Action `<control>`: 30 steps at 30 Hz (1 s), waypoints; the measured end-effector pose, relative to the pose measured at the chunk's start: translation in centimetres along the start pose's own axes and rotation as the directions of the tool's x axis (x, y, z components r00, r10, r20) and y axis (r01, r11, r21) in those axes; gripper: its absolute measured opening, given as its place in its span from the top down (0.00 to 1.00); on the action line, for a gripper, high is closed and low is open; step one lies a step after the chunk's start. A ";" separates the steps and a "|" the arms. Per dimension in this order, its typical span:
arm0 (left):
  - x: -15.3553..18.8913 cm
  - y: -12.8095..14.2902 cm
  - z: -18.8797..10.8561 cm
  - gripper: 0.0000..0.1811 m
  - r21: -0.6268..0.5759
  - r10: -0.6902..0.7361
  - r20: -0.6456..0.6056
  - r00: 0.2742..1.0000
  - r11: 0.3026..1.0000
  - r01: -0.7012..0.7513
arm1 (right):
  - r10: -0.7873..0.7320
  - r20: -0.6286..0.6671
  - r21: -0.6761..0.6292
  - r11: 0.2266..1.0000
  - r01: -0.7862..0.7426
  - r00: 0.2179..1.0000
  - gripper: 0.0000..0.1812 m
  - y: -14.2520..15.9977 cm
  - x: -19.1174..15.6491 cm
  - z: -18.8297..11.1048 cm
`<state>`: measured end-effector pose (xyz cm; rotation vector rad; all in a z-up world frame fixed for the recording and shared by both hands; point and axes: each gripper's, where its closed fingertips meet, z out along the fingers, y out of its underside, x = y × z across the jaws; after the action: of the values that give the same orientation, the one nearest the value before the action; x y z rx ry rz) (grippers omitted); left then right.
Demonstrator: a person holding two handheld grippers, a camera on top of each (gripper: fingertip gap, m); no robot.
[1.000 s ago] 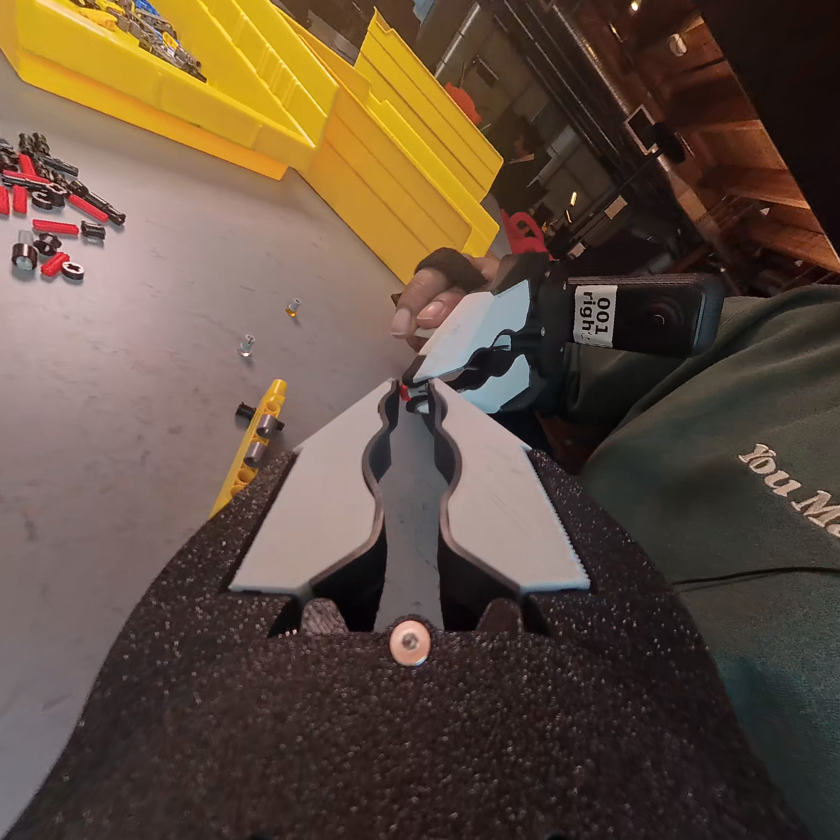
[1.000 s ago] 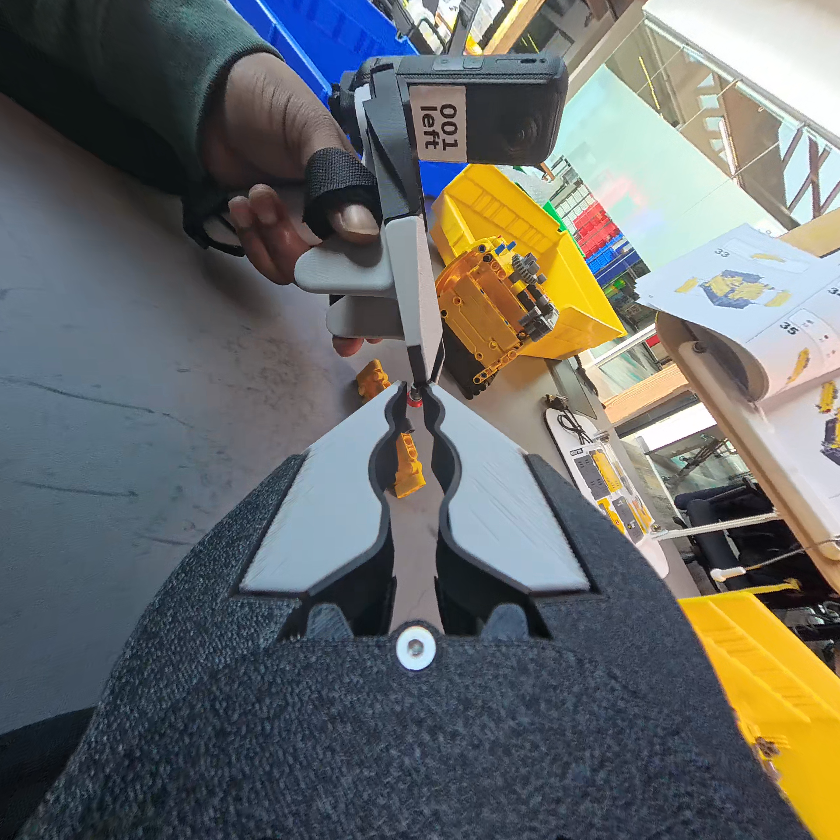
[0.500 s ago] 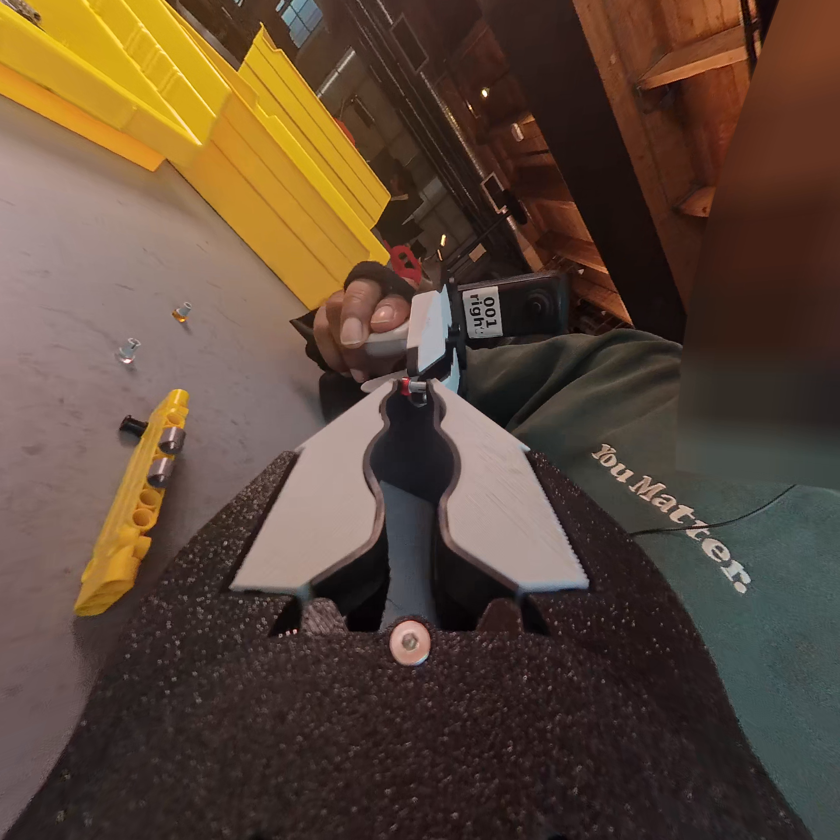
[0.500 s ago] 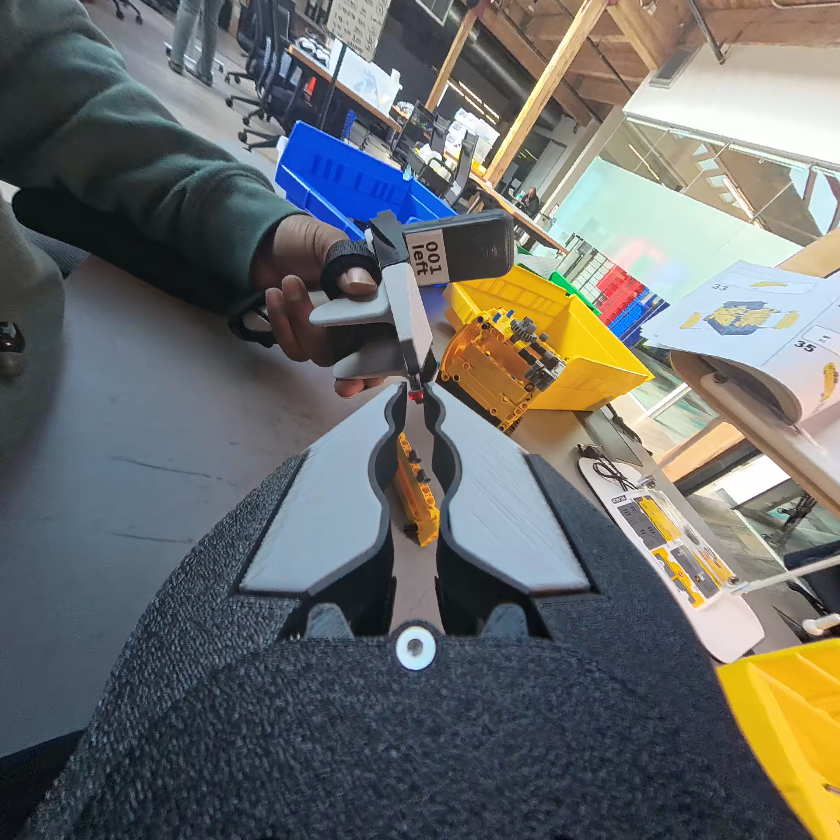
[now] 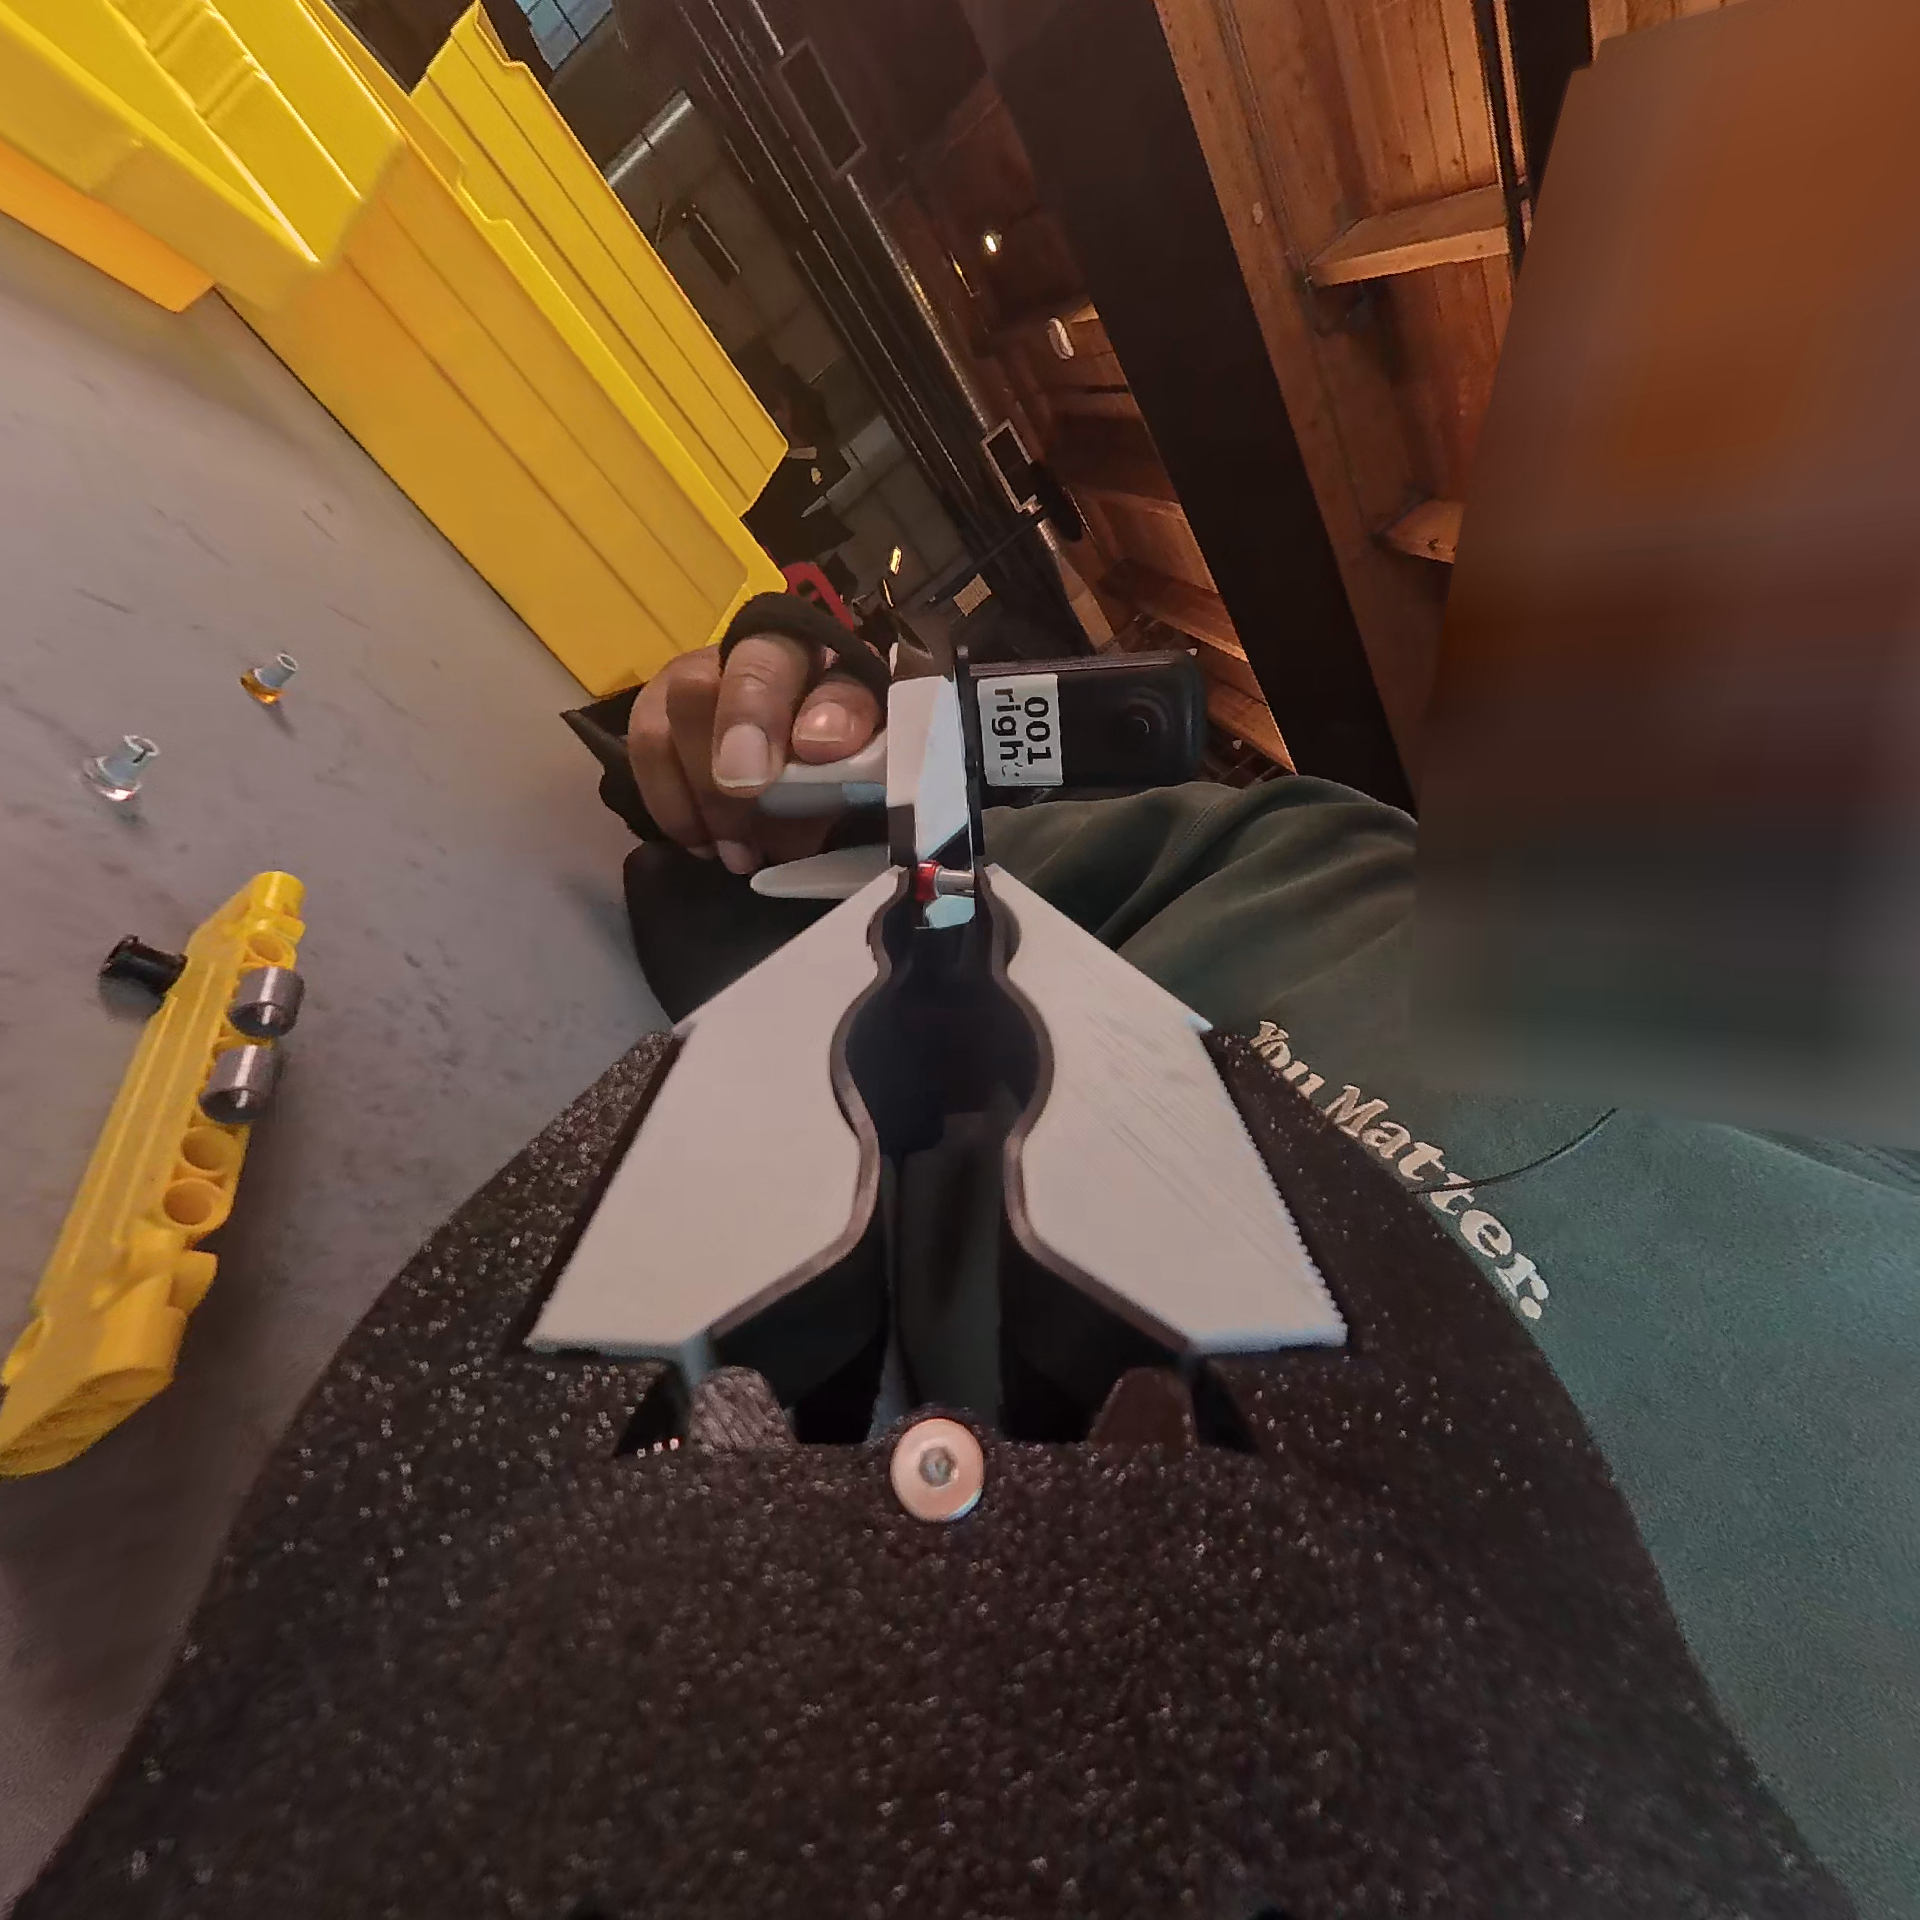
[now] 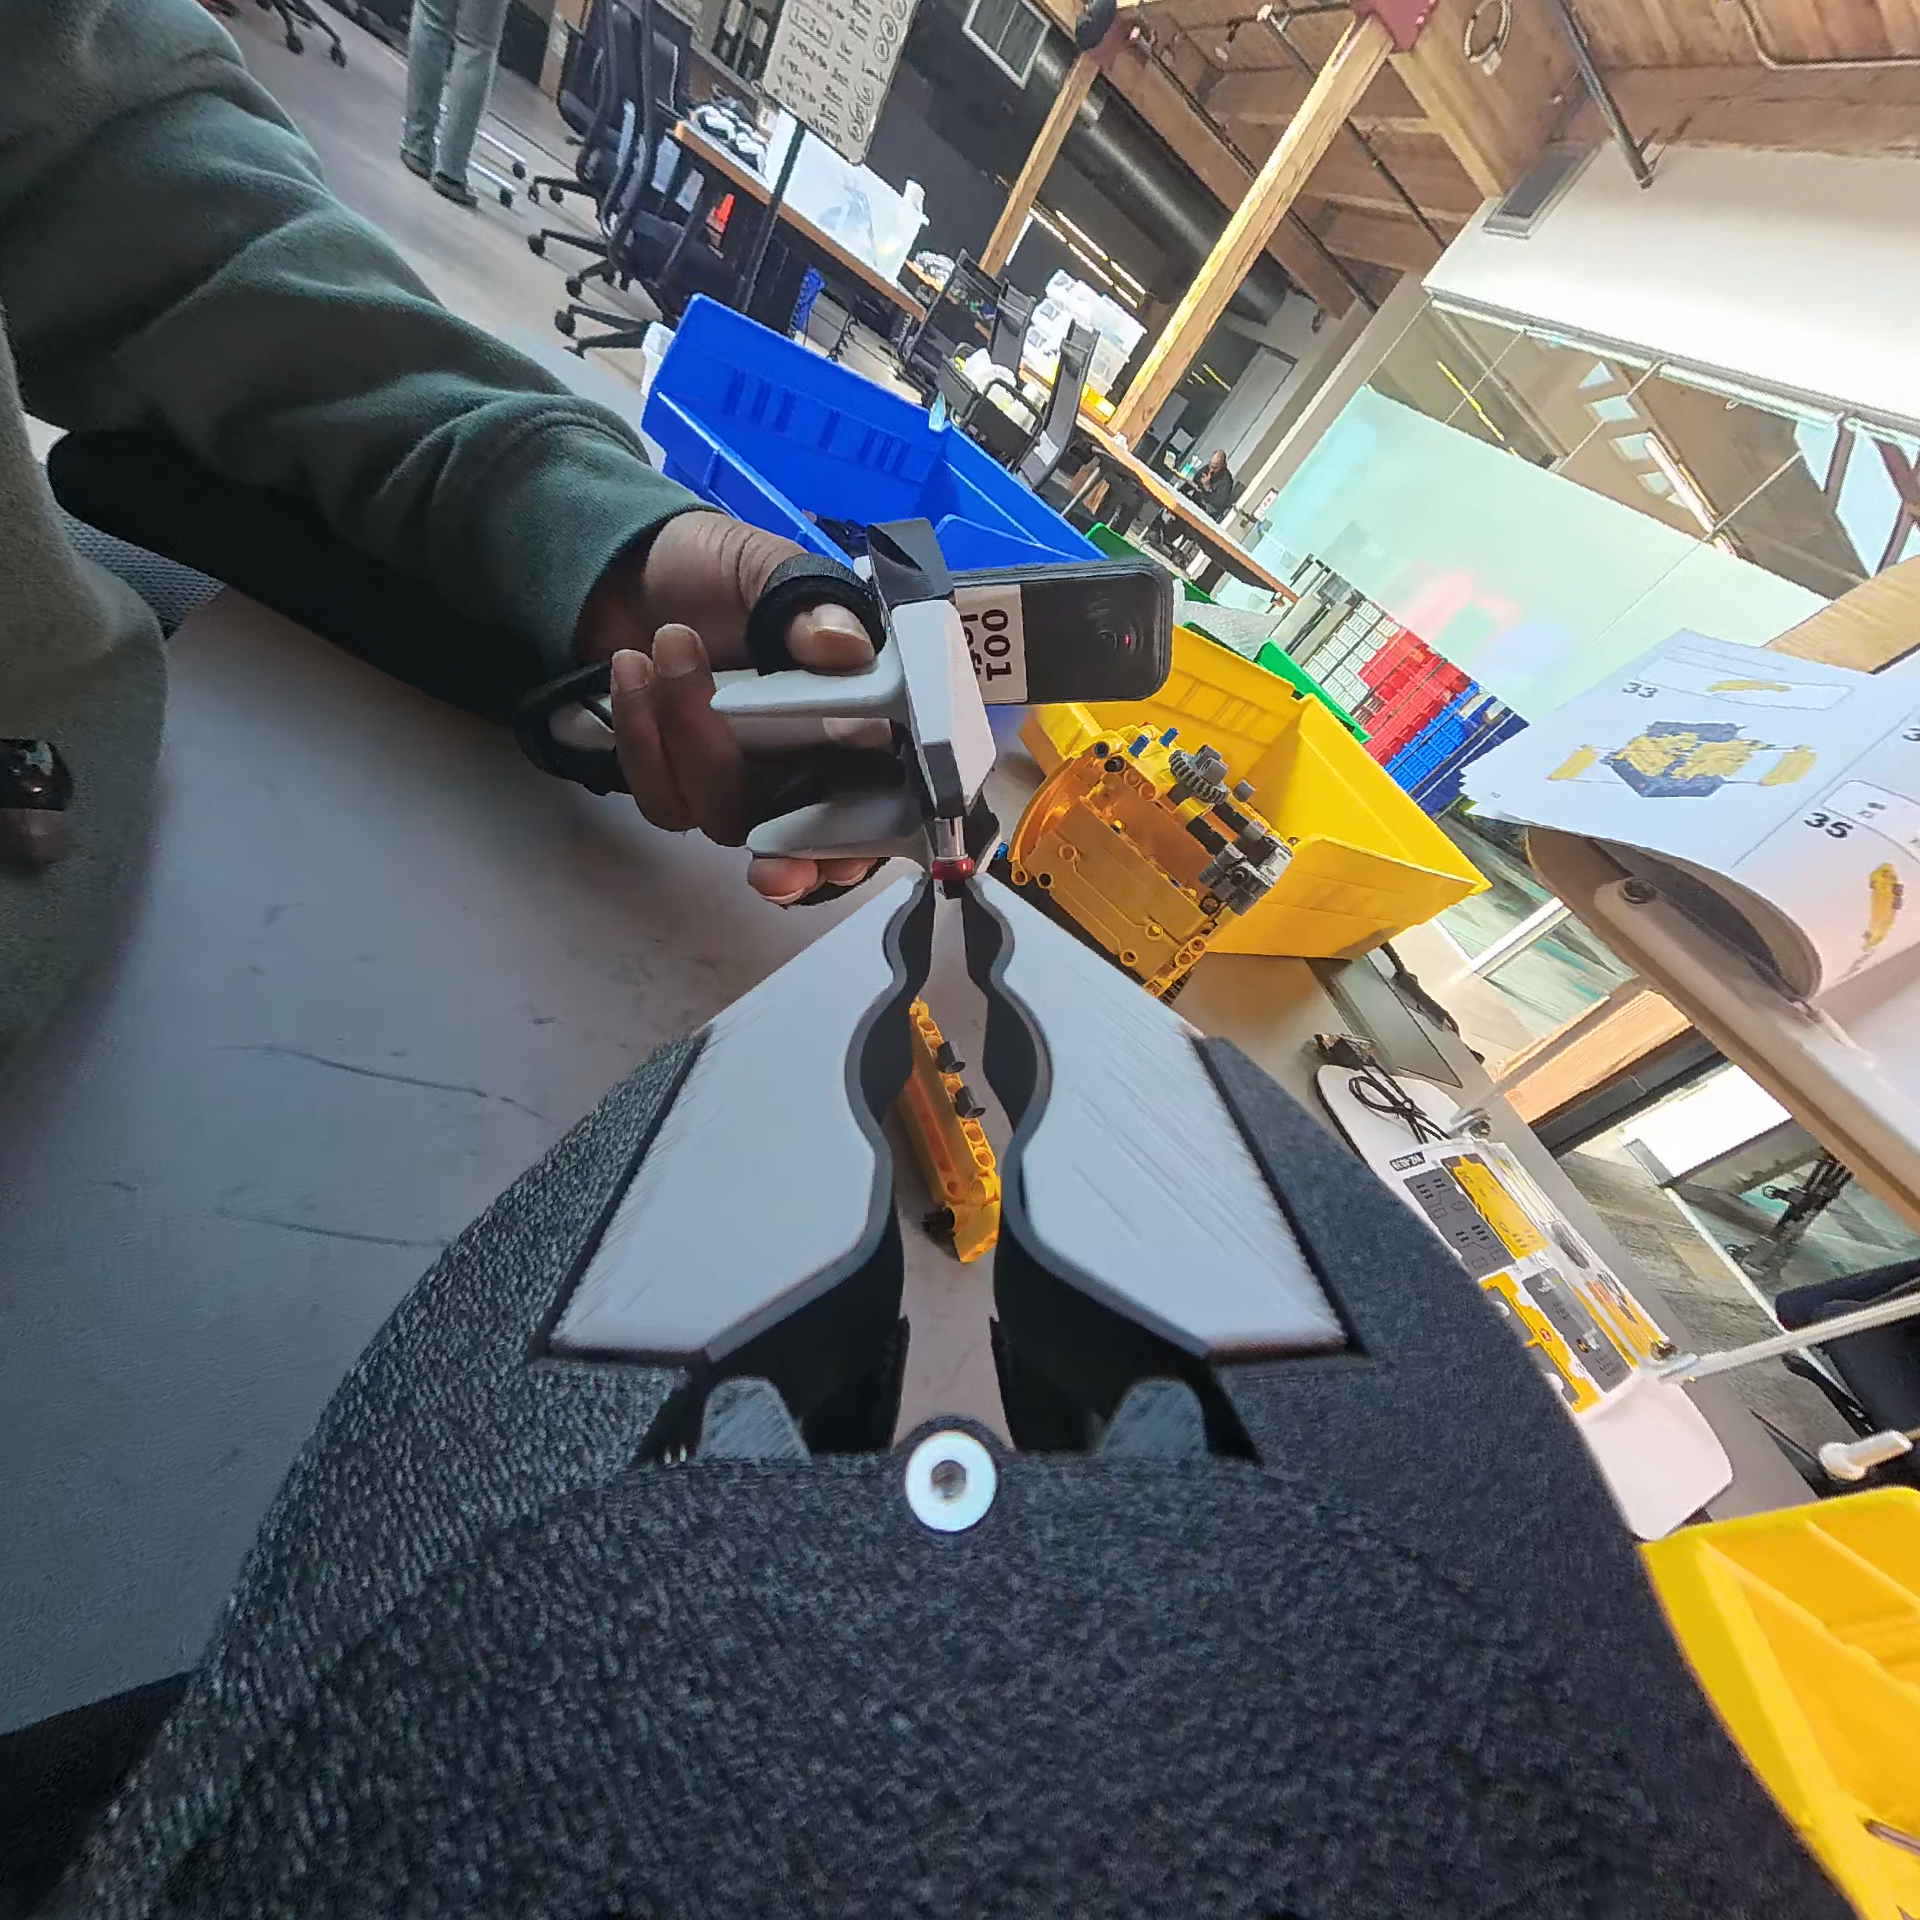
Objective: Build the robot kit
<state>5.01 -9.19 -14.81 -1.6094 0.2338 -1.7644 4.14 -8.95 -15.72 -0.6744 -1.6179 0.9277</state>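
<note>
My left gripper (image 5: 935, 896) and my right gripper (image 6: 948, 885) meet tip to tip above the grey table. A small pin with a red collar and grey shaft (image 5: 938, 881) sits between both pairs of tips; it also shows in the right wrist view (image 6: 950, 862). Both grippers are nearly closed and seem shut on it. The right gripper (image 5: 930, 821) points down onto my left tips. The left gripper (image 6: 948, 805) points down onto my right tips. A hand holds each gripper. A yellow beam (image 5: 156, 1153) with two grey bushes and a black pin lies on the table, also seen between my right fingers (image 6: 951, 1132).
Yellow bins (image 5: 468, 343) stand at the far left. Two small clear pieces (image 5: 120, 764) lie near them. A yellow built model (image 6: 1143, 852), a yellow bin (image 6: 1340, 821), a blue bin (image 6: 821, 436), an open instruction booklet (image 6: 1714, 769) and another yellow bin (image 6: 1808, 1683) stand around. Left tips and right tips are each some 20 cm from the yellow built model (image 6: 1143, 852).
Both grippers have turned and drawn back over the table, still tip to tip on the pin. The other gripper now looks smaller, and the red and black loose parts have left the left view.
</note>
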 end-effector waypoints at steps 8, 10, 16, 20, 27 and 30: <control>0.1 0.0 0.0 0.94 -0.002 0.002 -0.001 1.000 1.000 -0.002 | 0.003 0.000 0.011 1.000 -0.003 1.000 0.93 -0.3 0.1 -0.1; 0.3 0.1 0.0 0.94 -0.006 -0.002 -0.014 1.000 1.000 0.002 | -0.005 0.002 0.015 1.000 0.005 1.000 0.94 -0.5 -0.1 -0.1; 0.6 0.4 0.2 0.94 -0.019 -0.015 -0.040 0.999 1.000 0.015 | -0.015 0.011 0.022 1.000 0.015 1.000 0.96 -0.6 -0.2 -0.1; -0.1 0.1 -0.1 0.97 0.002 -0.014 0.003 1.000 1.000 0.014 | -0.016 0.007 -0.014 1.000 0.016 1.000 0.96 0.1 0.0 -0.1; -1.6 0.3 -0.5 0.93 -0.044 0.102 0.169 0.980 0.994 -0.096 | -0.041 0.008 -0.095 0.995 0.042 0.999 0.96 1.8 -0.1 0.2; -2.1 0.6 -0.5 0.93 -0.083 0.152 0.222 0.963 0.987 -0.137 | -0.060 -0.002 -0.140 0.988 0.059 0.998 0.96 2.6 0.0 0.4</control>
<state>4.66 -8.52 -16.97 -1.7792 0.2959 -1.4618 3.65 -7.65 -17.91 -0.7203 -1.6998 0.7733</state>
